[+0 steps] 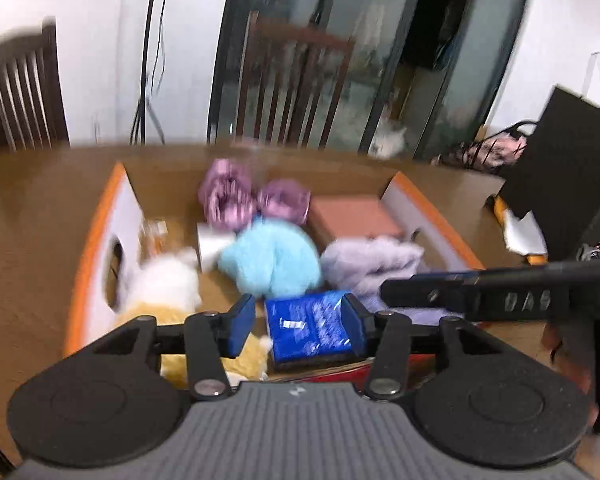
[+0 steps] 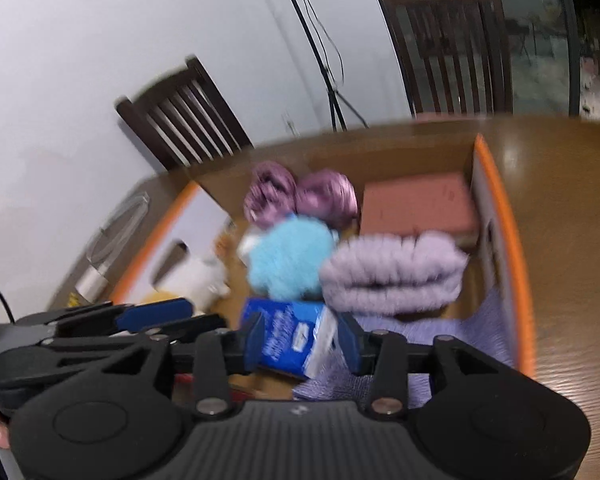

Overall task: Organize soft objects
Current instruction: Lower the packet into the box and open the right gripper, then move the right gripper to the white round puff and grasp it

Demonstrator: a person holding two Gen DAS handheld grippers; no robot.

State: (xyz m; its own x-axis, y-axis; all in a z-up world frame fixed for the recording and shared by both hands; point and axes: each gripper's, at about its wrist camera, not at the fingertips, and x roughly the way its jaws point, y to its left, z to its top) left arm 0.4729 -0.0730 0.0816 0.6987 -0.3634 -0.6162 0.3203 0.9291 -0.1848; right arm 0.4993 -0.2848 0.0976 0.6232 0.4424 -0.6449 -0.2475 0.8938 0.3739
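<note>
1. Nearest the lens, the left claw point(image 1: 298, 322) stands with its blue pads apart; a blue plastic tissue packet point(image 1: 314, 326) shows between them, but motion blur hides whether either pad touches it, so no grip can be claimed.
2. The right claw point(image 2: 302, 342) is likewise parted around the same packet point(image 2: 290, 338), which tilts on the low near side of the box, probably just set there or about to be lifted.
3. The orange-edged cardboard box point(image 1: 92, 248) sits on the brown wooden surface point(image 1: 32, 216) and serves as the collecting place, which is why the soft things crowd inside it.
4. Inside lie a fluffy light-blue plush point(image 1: 270, 258), a folded lilac fleece blanket point(image 2: 396, 272), two purple satin bundles point(image 2: 300, 196), a pink rectangular block point(image 2: 418, 204) and a white-and-yellow plush toy point(image 1: 166, 292).
5. Judging by this, sorting looks well advanced; the packet seems the item in hand.
</note>
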